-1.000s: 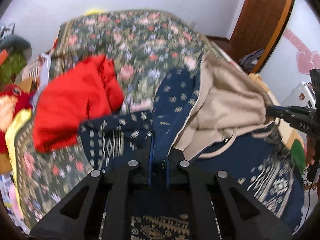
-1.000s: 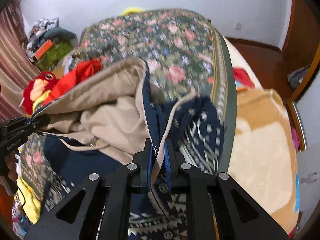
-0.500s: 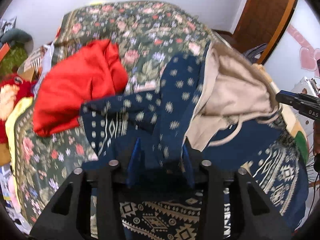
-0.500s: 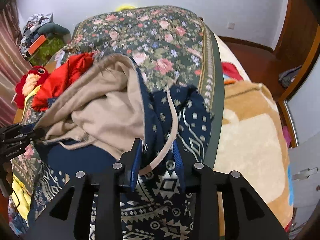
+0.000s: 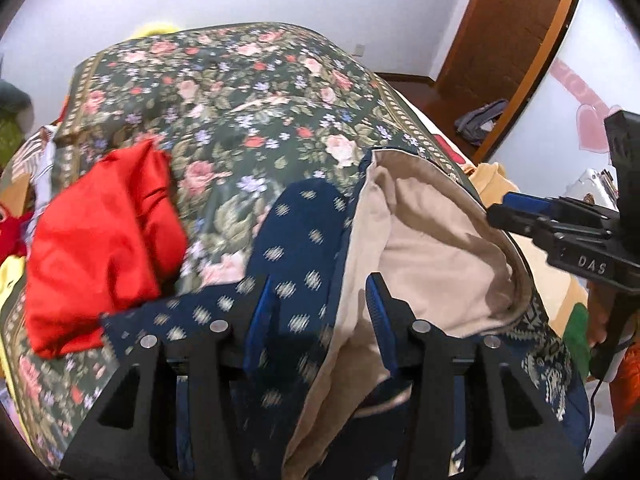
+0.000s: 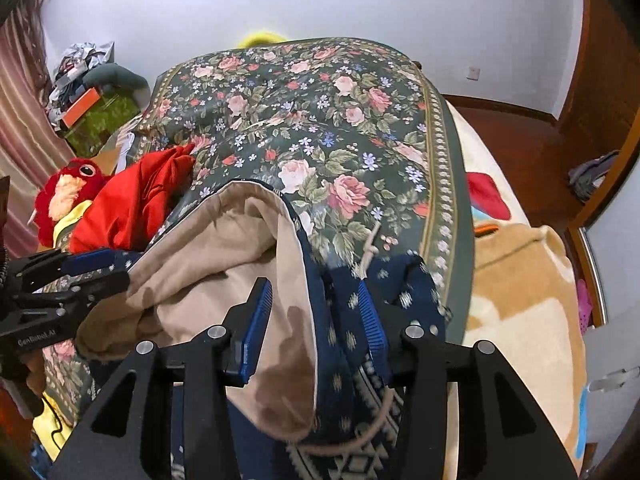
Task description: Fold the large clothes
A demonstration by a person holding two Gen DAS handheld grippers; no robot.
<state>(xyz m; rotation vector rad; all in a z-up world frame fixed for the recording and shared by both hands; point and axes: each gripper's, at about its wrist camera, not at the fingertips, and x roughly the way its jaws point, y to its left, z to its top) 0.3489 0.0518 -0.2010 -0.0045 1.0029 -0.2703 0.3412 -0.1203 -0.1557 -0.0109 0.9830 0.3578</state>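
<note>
A navy patterned hooded garment (image 5: 296, 240) with a beige lining (image 5: 424, 232) lies bunched on the floral bedspread (image 5: 240, 92). My left gripper (image 5: 320, 300) is open, its blue-padded jaws apart with the navy cloth lying loose between them. My right gripper (image 6: 314, 304) is open too, jaws spread over the hood edge; the garment (image 6: 340, 320) and its beige lining (image 6: 224, 256) drape between them. A beige drawstring (image 6: 370, 252) hangs over the navy cloth. Each gripper shows at the edge of the other view, the right one (image 5: 520, 216) and the left one (image 6: 92, 268).
A red garment (image 5: 100, 240) lies left of the navy one; it also shows in the right wrist view (image 6: 132, 204). A red plush toy (image 6: 64, 192) sits at the bed's left edge. A tan blanket (image 6: 520, 292) covers the right side. A wooden door (image 5: 508, 36) stands at the right.
Both grippers opened: one second ago each was shut on the garment's edge, now the jaws stand wide and the cloth lies loose on the bed.
</note>
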